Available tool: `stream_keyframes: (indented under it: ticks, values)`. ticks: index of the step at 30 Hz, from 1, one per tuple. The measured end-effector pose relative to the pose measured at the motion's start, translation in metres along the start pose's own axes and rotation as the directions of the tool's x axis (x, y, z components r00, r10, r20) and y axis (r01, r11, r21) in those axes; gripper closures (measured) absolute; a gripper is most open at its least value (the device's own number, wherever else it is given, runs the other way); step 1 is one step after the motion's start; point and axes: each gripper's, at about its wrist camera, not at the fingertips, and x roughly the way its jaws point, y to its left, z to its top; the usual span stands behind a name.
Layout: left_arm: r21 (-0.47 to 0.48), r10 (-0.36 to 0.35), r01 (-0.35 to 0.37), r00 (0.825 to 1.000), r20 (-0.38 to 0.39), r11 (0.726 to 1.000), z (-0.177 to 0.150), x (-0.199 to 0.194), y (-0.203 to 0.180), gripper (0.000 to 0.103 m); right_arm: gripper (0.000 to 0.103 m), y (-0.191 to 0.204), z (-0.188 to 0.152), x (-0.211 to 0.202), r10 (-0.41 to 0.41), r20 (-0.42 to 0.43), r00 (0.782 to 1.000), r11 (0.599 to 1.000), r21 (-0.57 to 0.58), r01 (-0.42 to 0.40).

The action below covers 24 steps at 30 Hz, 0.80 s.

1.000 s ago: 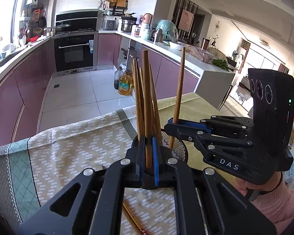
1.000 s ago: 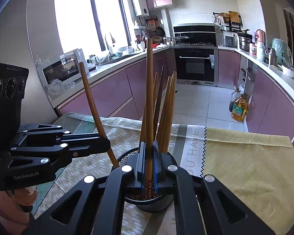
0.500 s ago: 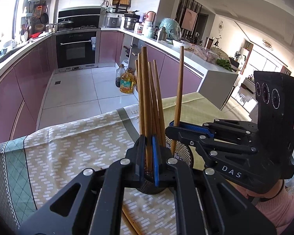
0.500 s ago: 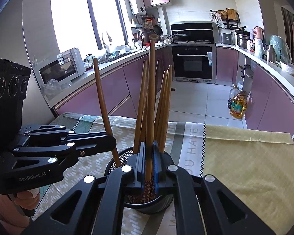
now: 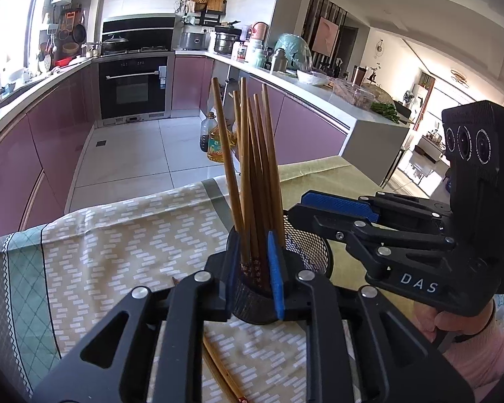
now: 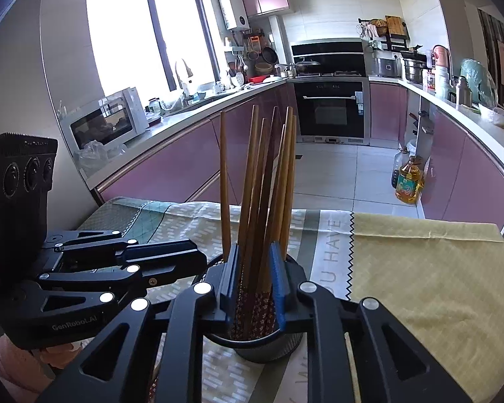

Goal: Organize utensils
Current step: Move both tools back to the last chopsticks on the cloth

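A black mesh utensil cup (image 5: 305,252) stands on the tablecloth and holds several wooden chopsticks (image 5: 252,181) upright. My left gripper (image 5: 253,268) is open, its jaws wide on either side of the chopsticks above the cup. My right gripper (image 6: 253,278) is open too, its jaws around the chopsticks (image 6: 268,184) in the cup (image 6: 268,346). The right gripper also shows in the left wrist view (image 5: 322,208) at the cup's right rim. The left gripper shows in the right wrist view (image 6: 184,258) at the cup's left. Loose chopsticks (image 5: 218,369) lie on the cloth under my left gripper.
The table carries a patterned cloth (image 5: 117,235) with a yellow part (image 6: 436,268) to the right. Beyond the table edge are the kitchen floor, purple cabinets, an oven (image 6: 329,107) and an oil bottle (image 6: 408,181) on the floor.
Both grippers have opened and let go of a chopstick each. The two chopsticks have dropped into the cup and stand with the others.
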Motion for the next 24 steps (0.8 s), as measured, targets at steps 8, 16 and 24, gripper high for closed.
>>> stream_keyframes:
  ticks: [8, 16, 24]
  values:
    - [-0.011, 0.093, -0.092, 0.994, 0.065, 0.996, -0.032, -0.038, 0.018, 0.054, 0.06, 0.017, -0.014, -0.029, 0.074, 0.033, 0.997, 0.996, -0.043, -0.072]
    - [-0.048, 0.144, -0.147, 0.988, -0.057, 0.988, -0.083, -0.031, 0.043, 0.048, 0.057, 0.038, -0.046, -0.027, 0.138, -0.042, 0.989, 0.988, -0.067, -0.141]
    - [-0.097, 0.168, -0.182, 0.976, -0.136, 0.979, -0.118, -0.017, 0.058, 0.048, 0.057, 0.05, -0.085, 0.021, 0.142, -0.203, 0.969, 0.989, -0.021, -0.15]
